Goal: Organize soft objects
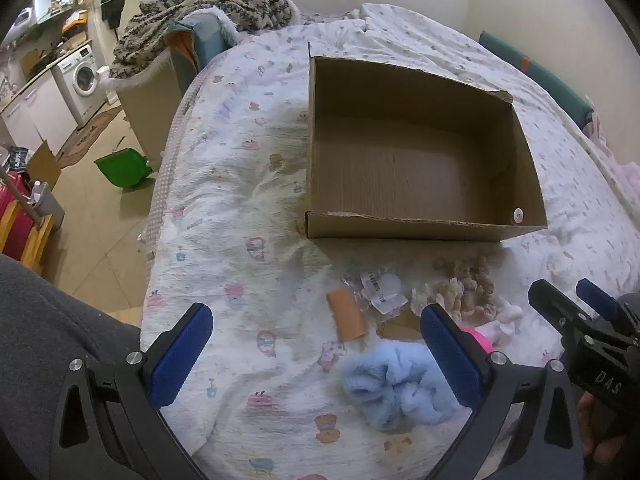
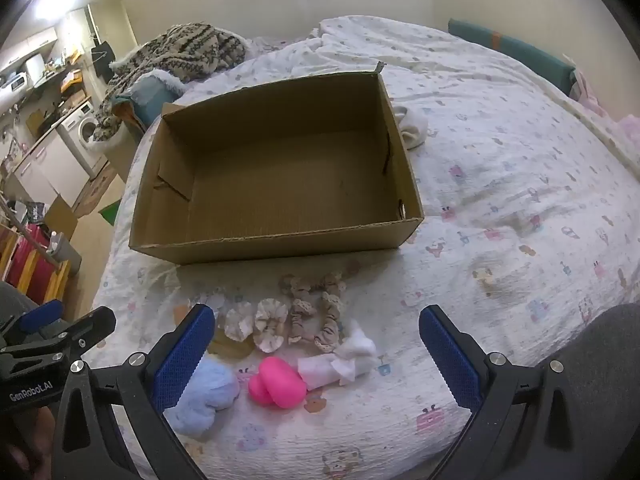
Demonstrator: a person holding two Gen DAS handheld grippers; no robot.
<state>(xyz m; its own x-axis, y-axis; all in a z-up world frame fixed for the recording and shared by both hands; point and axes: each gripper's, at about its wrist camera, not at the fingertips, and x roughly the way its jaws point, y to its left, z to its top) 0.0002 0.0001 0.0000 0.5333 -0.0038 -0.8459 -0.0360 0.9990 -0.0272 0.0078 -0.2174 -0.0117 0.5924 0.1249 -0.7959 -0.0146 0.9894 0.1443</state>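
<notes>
An open, empty cardboard box (image 1: 524, 168) (image 2: 276, 240) sits on the bed. In front of it lie a fluffy light-blue scrunchie (image 1: 396, 384) (image 2: 204, 400), a pink soft object (image 2: 276, 386), a white fabric piece (image 2: 344, 360), several beige scrunchies (image 2: 304, 312) (image 1: 468, 288), a clear packet (image 1: 380, 288) and an orange-brown roll (image 1: 346, 316). My left gripper (image 1: 316, 356) is open above the bed, the blue scrunchie just inside its right finger. My right gripper (image 2: 316, 356) is open above the pink object and white fabric. Each gripper shows at the edge of the other's view.
The bed's printed quilt (image 2: 500, 200) spreads to the right. A white sock (image 2: 412, 124) lies behind the box. A patterned blanket (image 1: 208, 4) is heaped at the head. Left of the bed the floor holds a green dustpan (image 1: 124, 168) and red and yellow items (image 1: 16, 220).
</notes>
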